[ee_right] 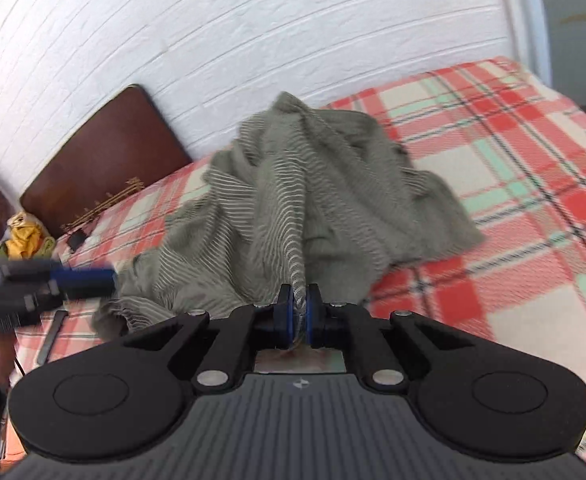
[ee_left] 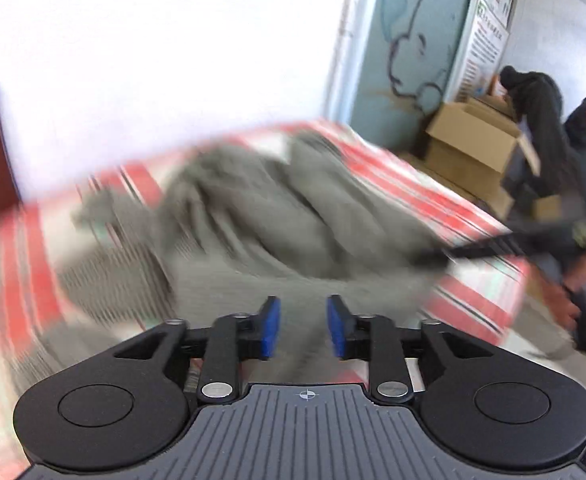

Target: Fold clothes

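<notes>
A crumpled grey-green striped garment (ee_right: 313,184) lies in a heap on the red plaid bed cover (ee_right: 513,152). My right gripper (ee_right: 301,312) is shut on a bunched fold of its near edge, which rises taut from the pile. In the left wrist view the picture is blurred. There, the left gripper (ee_left: 303,328) hangs over the near part of the garment (ee_left: 277,216) with its blue pads (ee_left: 271,326) apart and nothing between them. The left gripper (ee_right: 89,280) also shows as a blurred shape at the garment's left edge in the right wrist view.
A brown headboard (ee_right: 105,152) and a white brick wall (ee_right: 253,32) border the bed. A yellow bundle (ee_right: 23,236) lies beside the headboard. Cardboard boxes (ee_left: 473,144) and two people (ee_left: 541,120) are past the bed's far corner.
</notes>
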